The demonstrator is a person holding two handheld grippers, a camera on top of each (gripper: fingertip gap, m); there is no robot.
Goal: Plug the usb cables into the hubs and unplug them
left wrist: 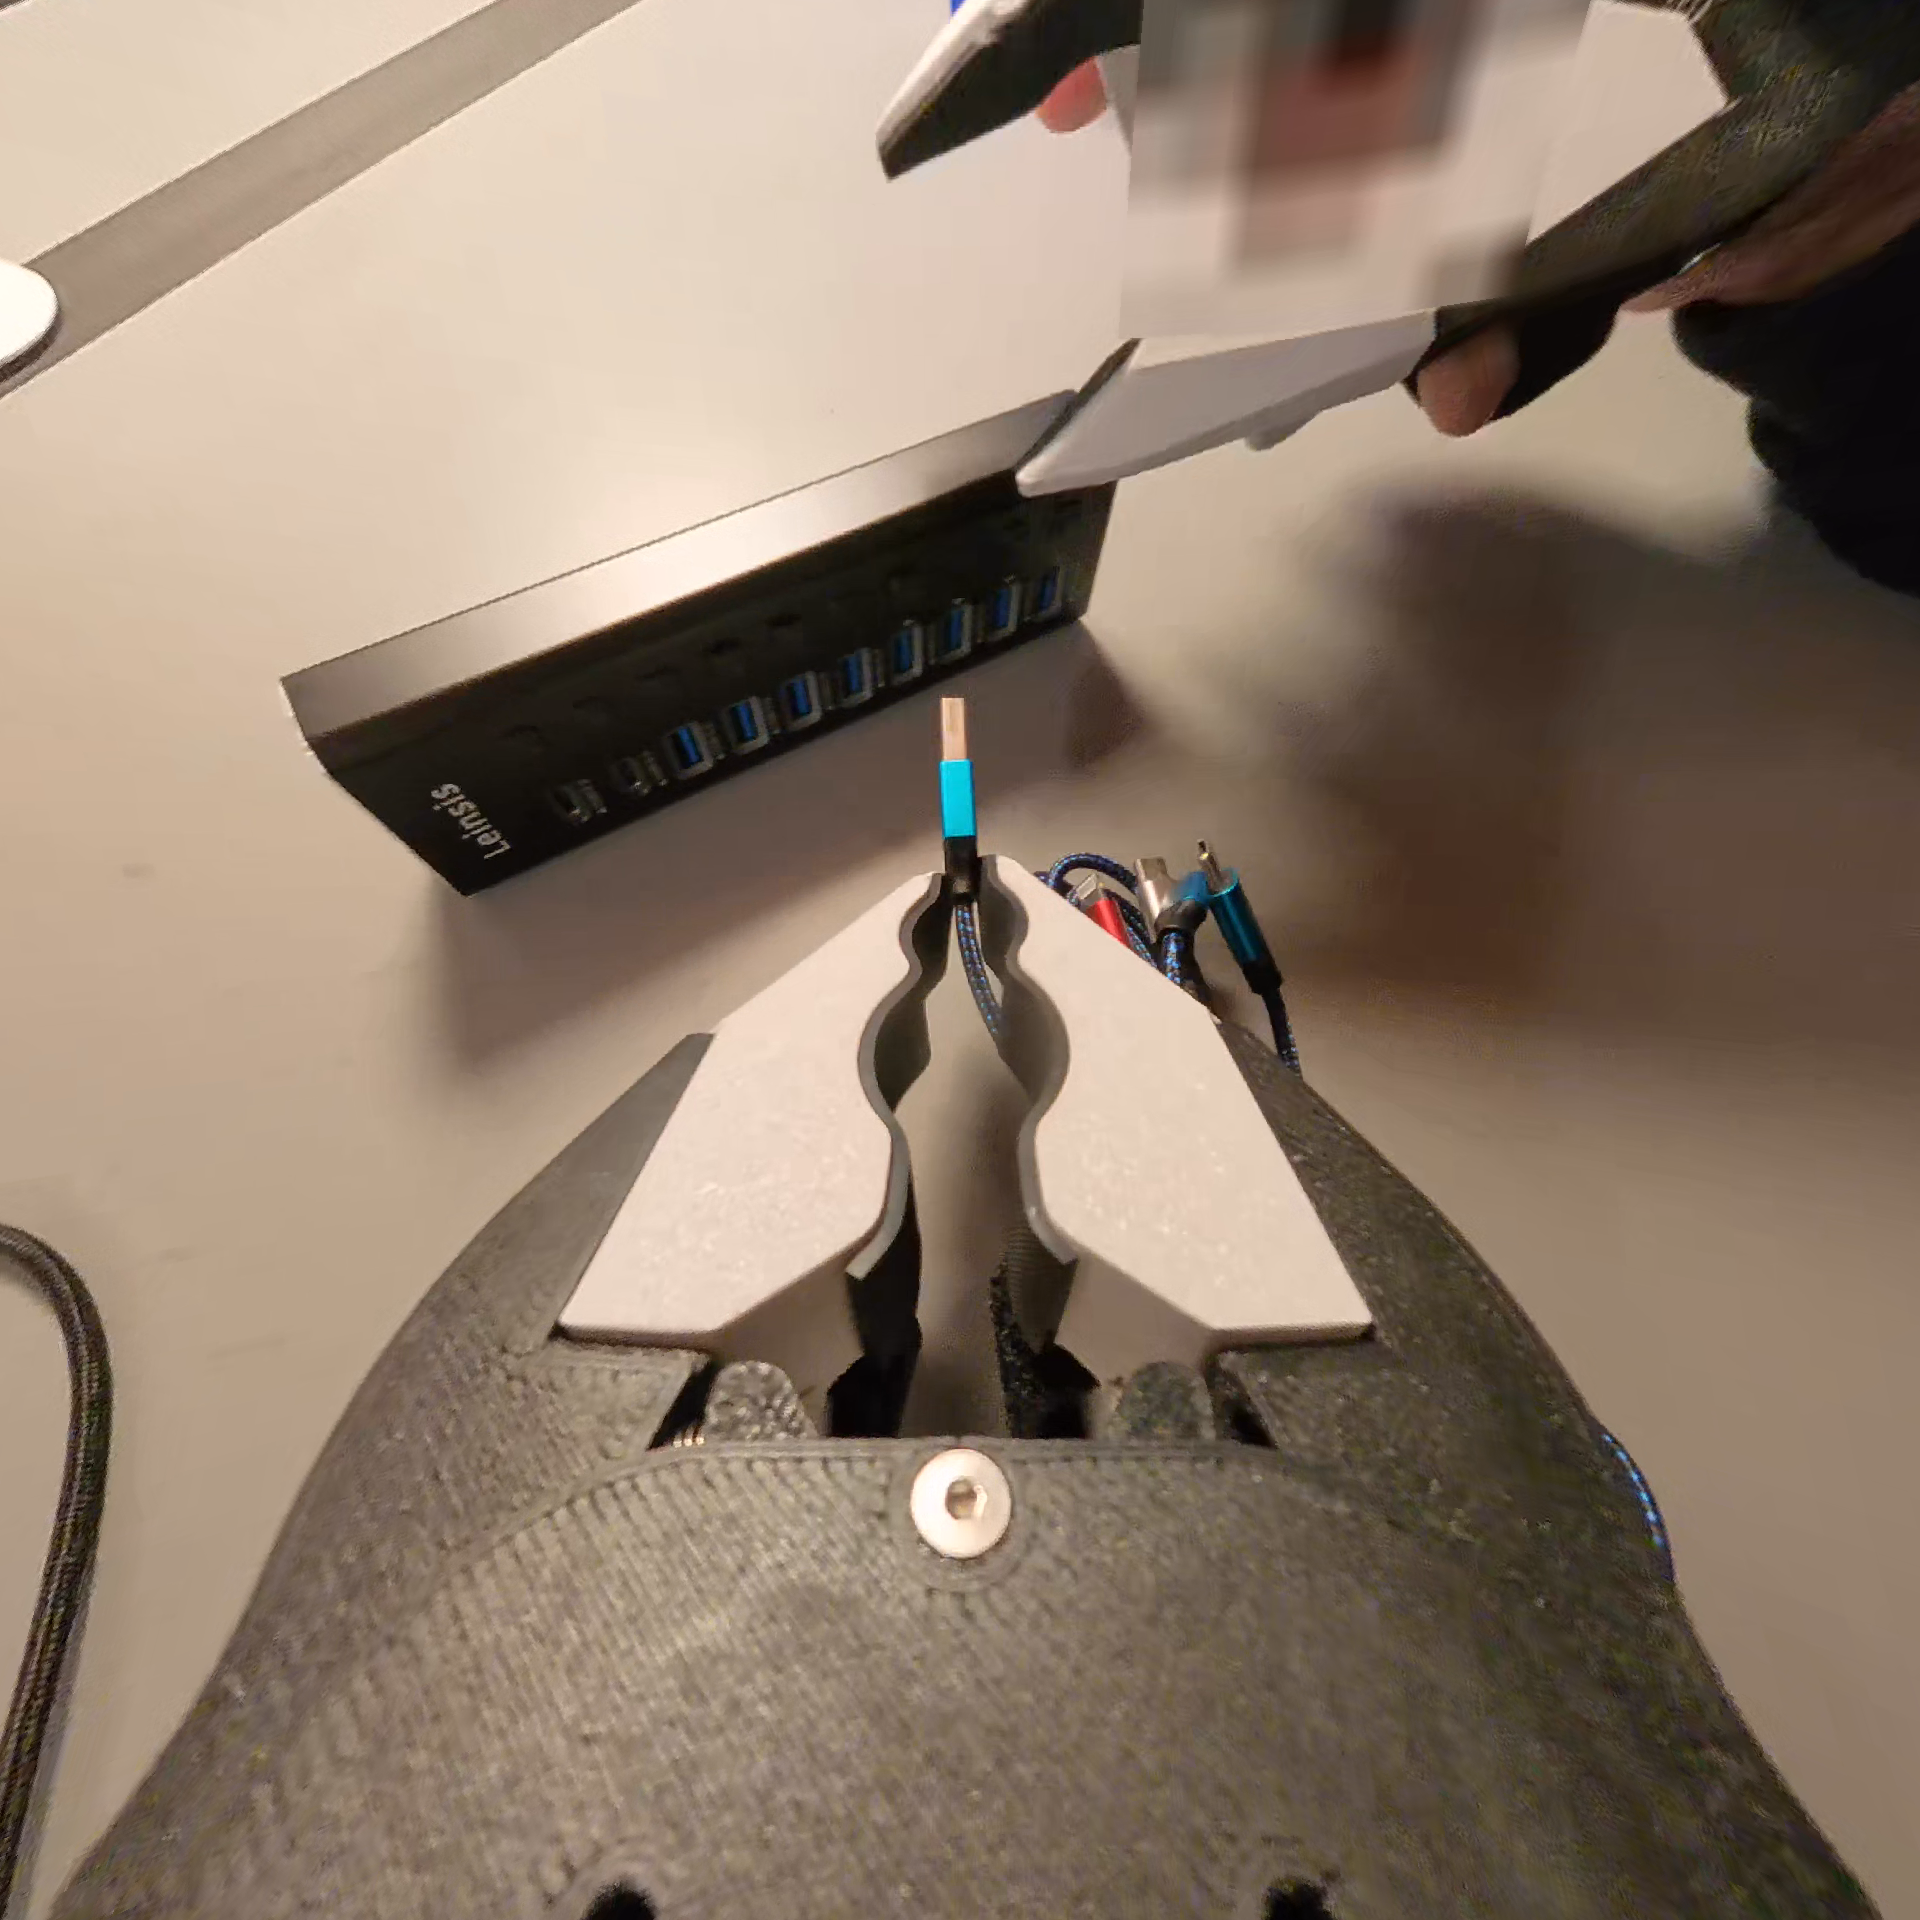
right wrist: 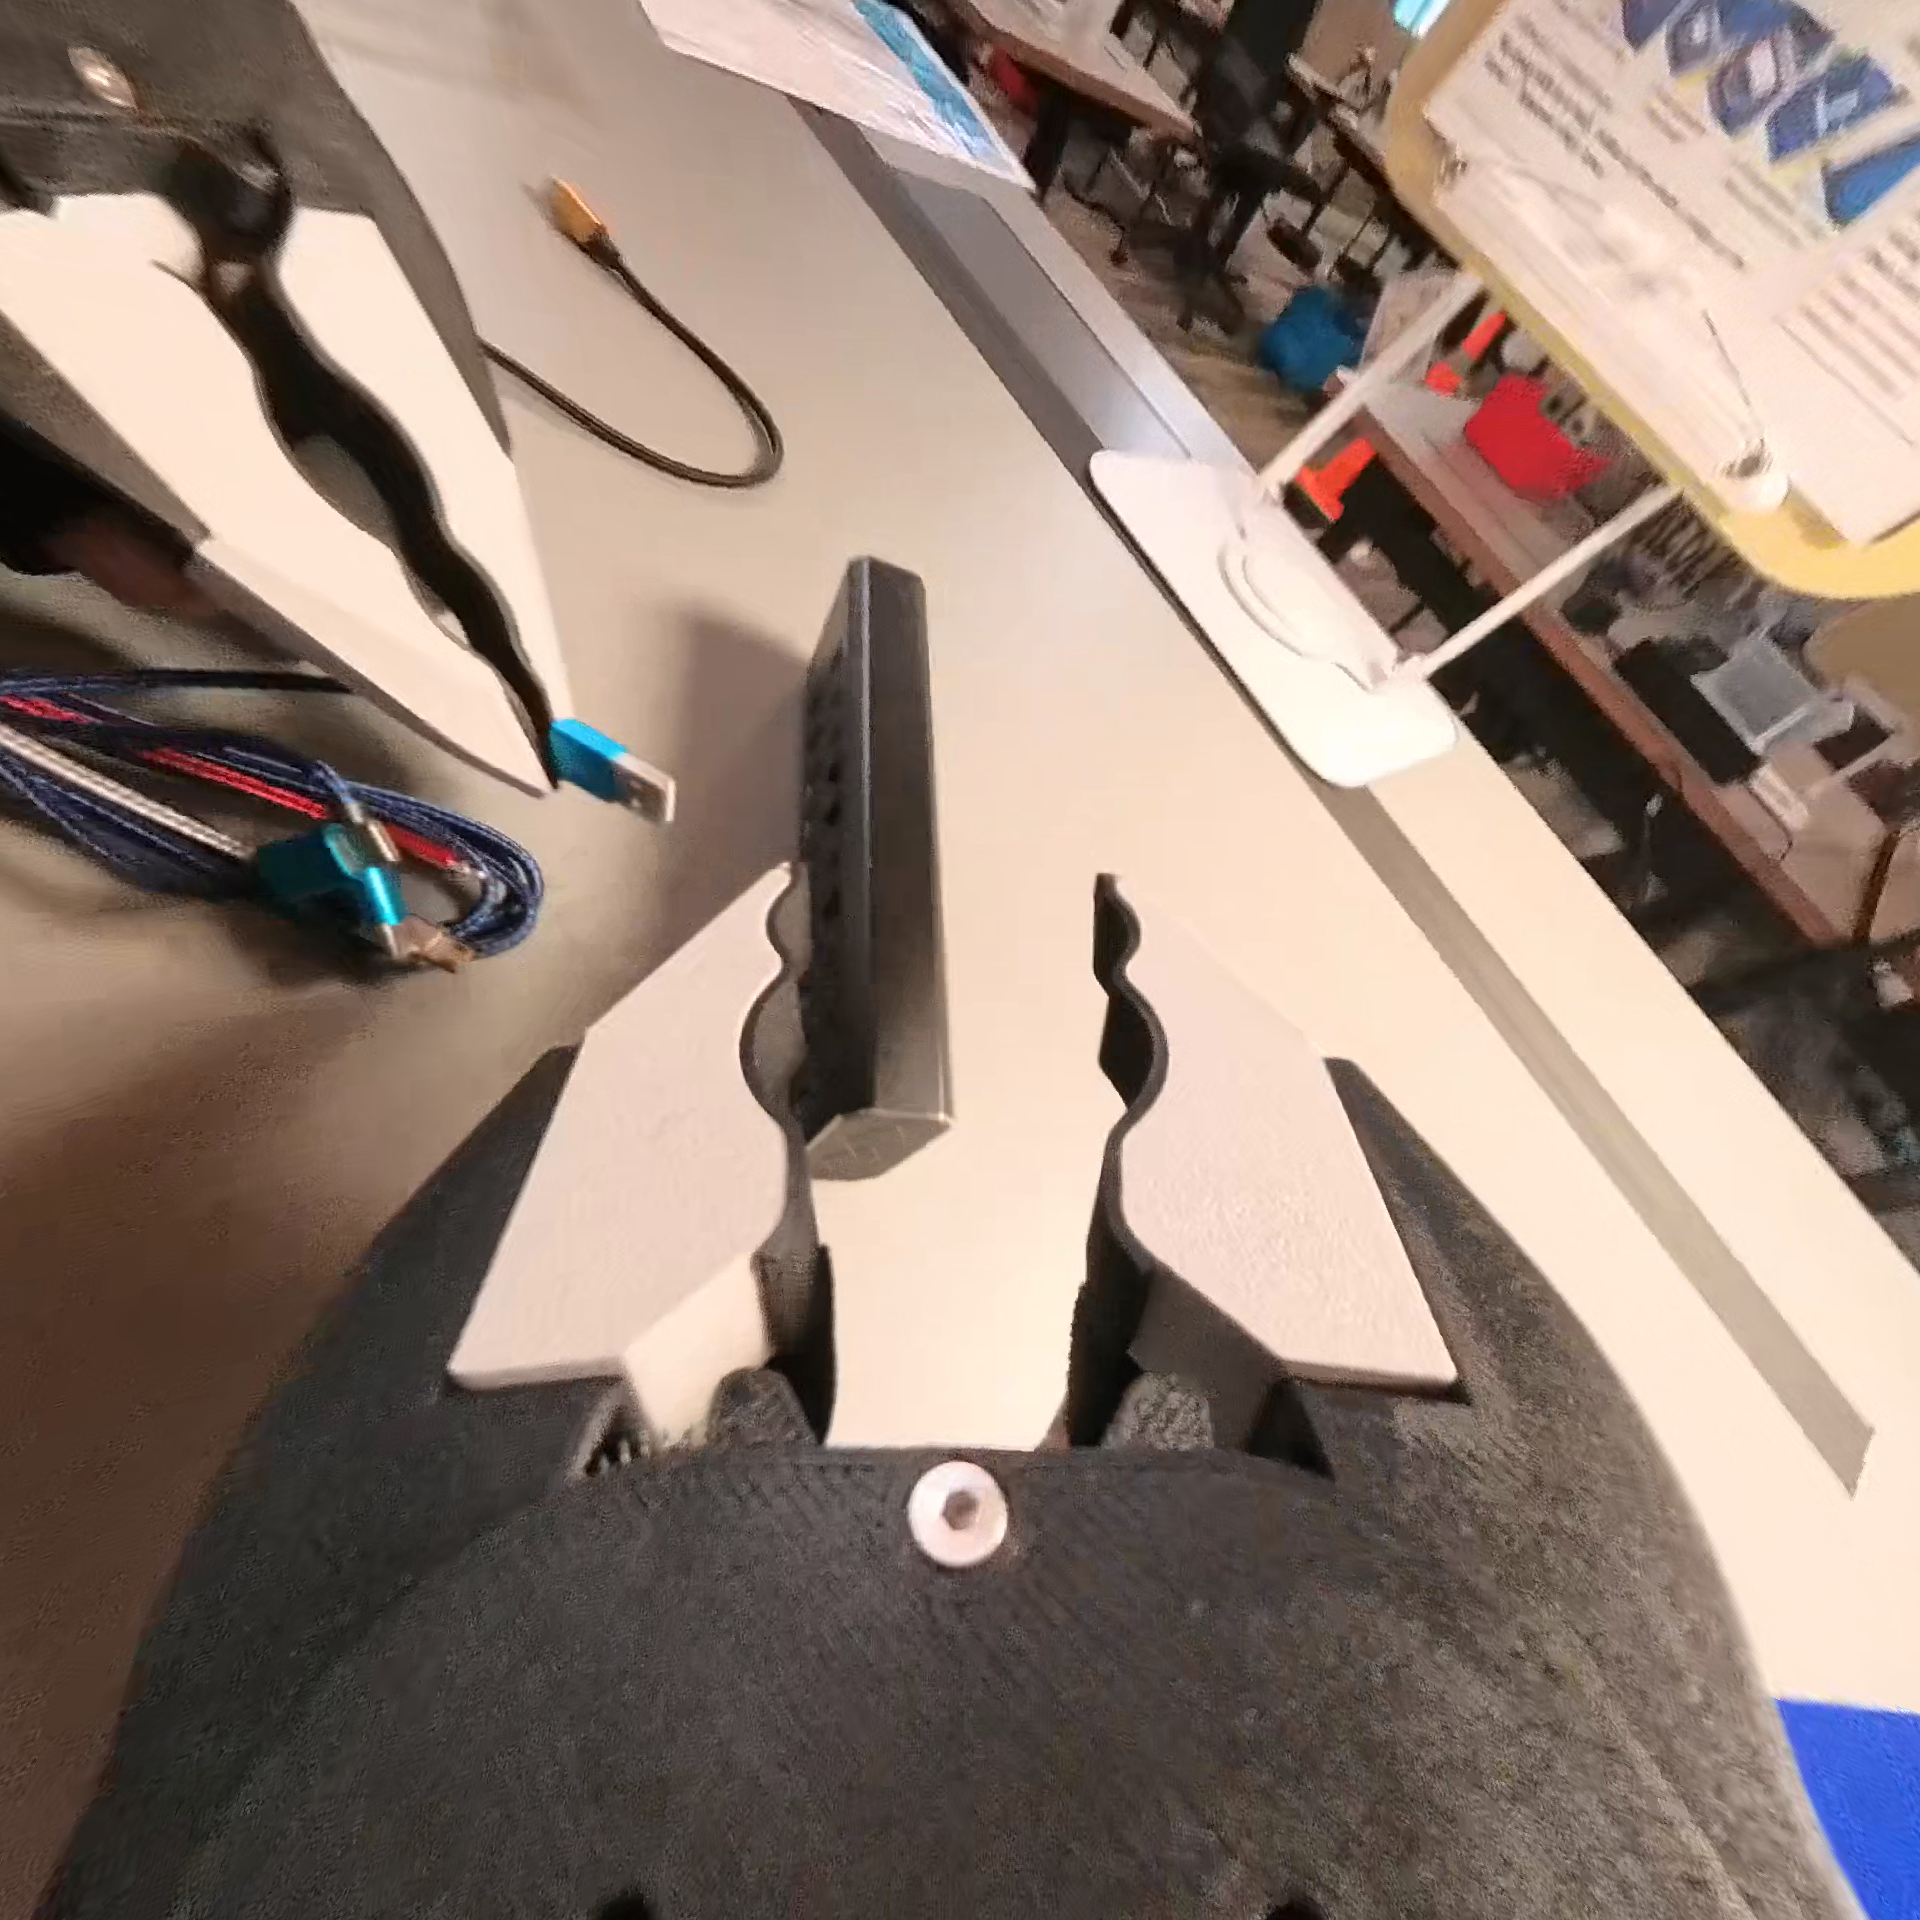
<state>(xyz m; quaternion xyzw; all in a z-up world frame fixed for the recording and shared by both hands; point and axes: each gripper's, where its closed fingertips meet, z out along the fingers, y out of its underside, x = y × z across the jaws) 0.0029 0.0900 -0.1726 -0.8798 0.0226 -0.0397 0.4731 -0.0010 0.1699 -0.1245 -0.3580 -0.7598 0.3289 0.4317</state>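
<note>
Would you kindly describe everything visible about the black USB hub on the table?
The USB hub is a long, slim black bar with a matte, metal-looking shell. It lies flat on the pale table; one long side carries a row of blue-lined ports, two darker ports at one end, and small round buttons above them. No port shown holds a plug. The right gripper, open, straddles one end; whether it touches is unclear. The left gripper holds a blue USB plug just short of the ports.

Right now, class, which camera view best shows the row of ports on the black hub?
The left wrist view: the hub faces the camera, so its ports show in a row. The right wrist view sees the hub end-on, its ports only a dark, blurred strip.
</note>
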